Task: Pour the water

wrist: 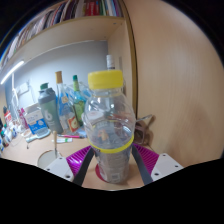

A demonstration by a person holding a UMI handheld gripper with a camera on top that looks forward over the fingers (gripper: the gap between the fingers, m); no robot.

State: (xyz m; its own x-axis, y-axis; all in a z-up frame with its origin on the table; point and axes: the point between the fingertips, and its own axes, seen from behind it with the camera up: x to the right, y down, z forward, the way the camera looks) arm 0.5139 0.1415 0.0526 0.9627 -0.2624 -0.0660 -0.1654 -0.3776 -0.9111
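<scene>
Shelved desk backdrop, cluttered with bottles [62, 100]; clear plastic bottle [108, 125], yellow cap, upright between gripper [108, 160] fingers, both pink pads [147, 158] pressed against its sides, held

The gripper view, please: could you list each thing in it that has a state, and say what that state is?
Bottle: clear, upright, between the fingers, held.
Cap: yellow, on the bottle, closed.
Gripper: shut on the bottle, both pads against its sides.
Background bottles: upright on the desk, beyond the fingers.
Water level in the bottle: cannot tell.
</scene>
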